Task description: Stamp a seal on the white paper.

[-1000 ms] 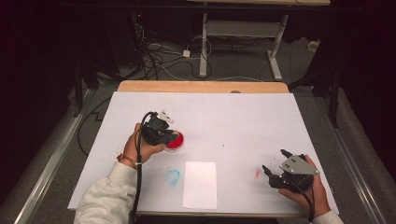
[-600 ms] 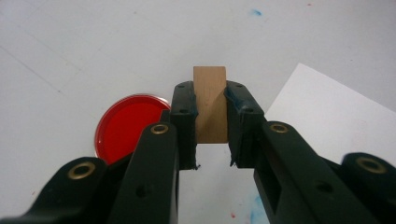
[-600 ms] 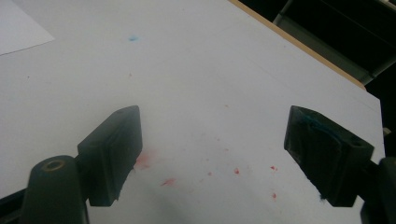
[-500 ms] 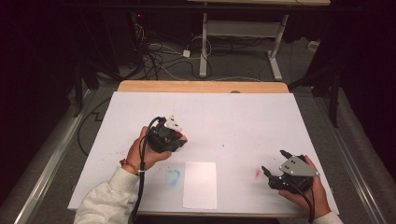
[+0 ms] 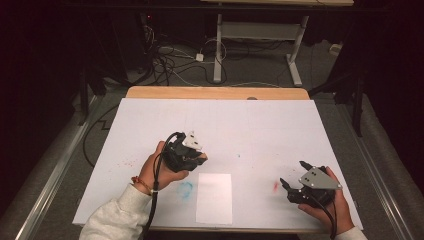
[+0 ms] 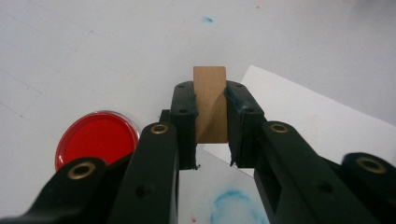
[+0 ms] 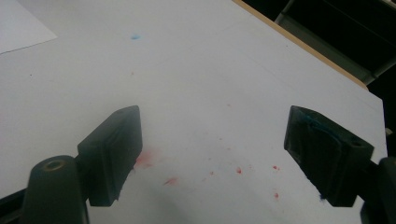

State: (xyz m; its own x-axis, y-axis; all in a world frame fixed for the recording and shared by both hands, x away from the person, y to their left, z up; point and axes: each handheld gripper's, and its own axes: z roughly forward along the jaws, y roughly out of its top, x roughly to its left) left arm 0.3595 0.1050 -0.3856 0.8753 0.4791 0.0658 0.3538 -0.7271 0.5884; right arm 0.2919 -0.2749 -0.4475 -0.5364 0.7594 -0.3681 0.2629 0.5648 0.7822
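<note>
My left gripper (image 6: 210, 93) is shut on a small upright wooden block (image 6: 210, 105), pinched between its two black pads above the table. In the high view that left gripper (image 5: 192, 155) hovers left of centre, just beyond a white paper sheet (image 5: 214, 197). A round red ink dish (image 6: 95, 137) lies on the table, to the lower left in the left gripper view. The paper's corner (image 6: 317, 116) reaches in from the right there. My right gripper (image 5: 292, 172) rests low at the front right, jaws wide apart with nothing between them (image 7: 212, 140).
The white table cover (image 5: 250, 120) bears a blue smudge (image 5: 185, 189) beside the sheet and a red smudge (image 5: 275, 186) near the right gripper. A wooden strip (image 5: 215, 92) marks the far edge. Cables and table legs lie on the floor beyond.
The left gripper has moved right and slightly up with the block, away from the red dish, which it now covers in the high view. The right gripper has stayed put.
</note>
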